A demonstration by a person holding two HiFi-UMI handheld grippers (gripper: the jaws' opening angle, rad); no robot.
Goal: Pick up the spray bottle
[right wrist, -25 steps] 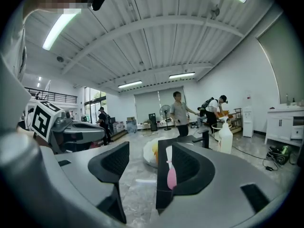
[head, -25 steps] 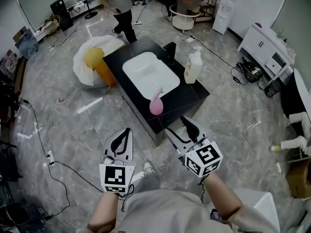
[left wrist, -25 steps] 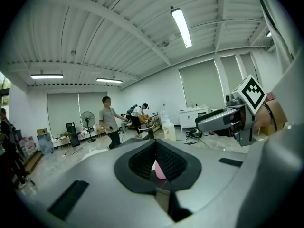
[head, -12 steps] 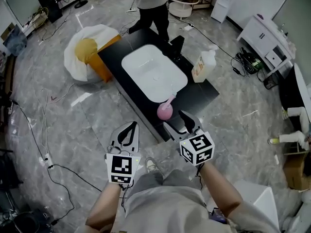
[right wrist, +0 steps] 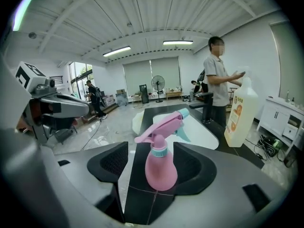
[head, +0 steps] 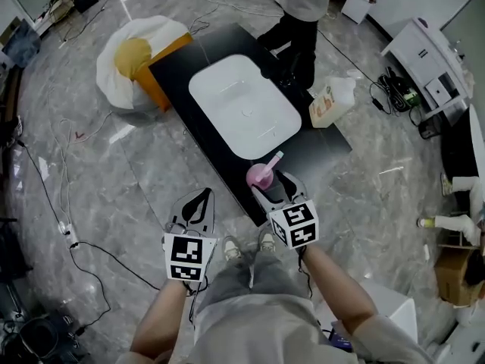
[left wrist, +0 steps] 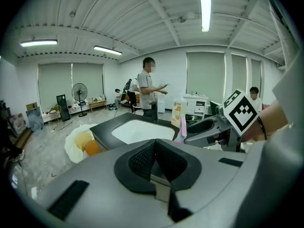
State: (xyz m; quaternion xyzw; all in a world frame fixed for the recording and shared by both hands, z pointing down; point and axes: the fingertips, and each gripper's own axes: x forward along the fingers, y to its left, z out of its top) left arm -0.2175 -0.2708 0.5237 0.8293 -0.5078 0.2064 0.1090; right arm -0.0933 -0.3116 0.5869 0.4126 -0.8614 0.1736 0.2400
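**ITEM:** sm. pink plastic spray bottle point(right wrist: 160, 167), round belly, teal collar, pink trigger head w/ teal nozzle.

**LOC.:** upright on low black counter point(head: 327, 141), near edge, approx. 6 o'clock of white inset basin point(head: 244, 105). Trigger head points toward the basin.

**R. claw point(head: 274, 188):** jaws wide and opening. The bottle belly stands between the pads, gap showing on both sides, not gripped.

**L. claw point(head: 195, 211):** jaws together, empty, off the counter over the floor, approx. 8 o'clock of the bottle.

**HANDLING (est.):**
- Prob. light. Wall is opaque, so fill level can't be told.
- Thin plastic belly, likely gives a little under squeeze.
- Smooth and curved, so it may slide up or out of flat pads.
- Head overhangs to one side, so it may tip that way if nudged.
- Sits close to the counter edge, so a bump could send it off.
- Not fragile.

**WHERE TO HOLD (est.):**
- Widest part of the belly, pads on opposite sides.
- Alt. the narrowing just under the teal collar, so the shoulder stops slip.
- Keep off the trigger lever.

**ALSO PRESENT:**
- Lg. white jug w/ orange label point(head: 330, 101), 3 o'clock of the basin.
- White-and-yellow beanbag point(head: 136, 59) on the floor, 10 o'clock.
- Person point(head: 299, 10) standing at the counter's far end, 1 o'clock.
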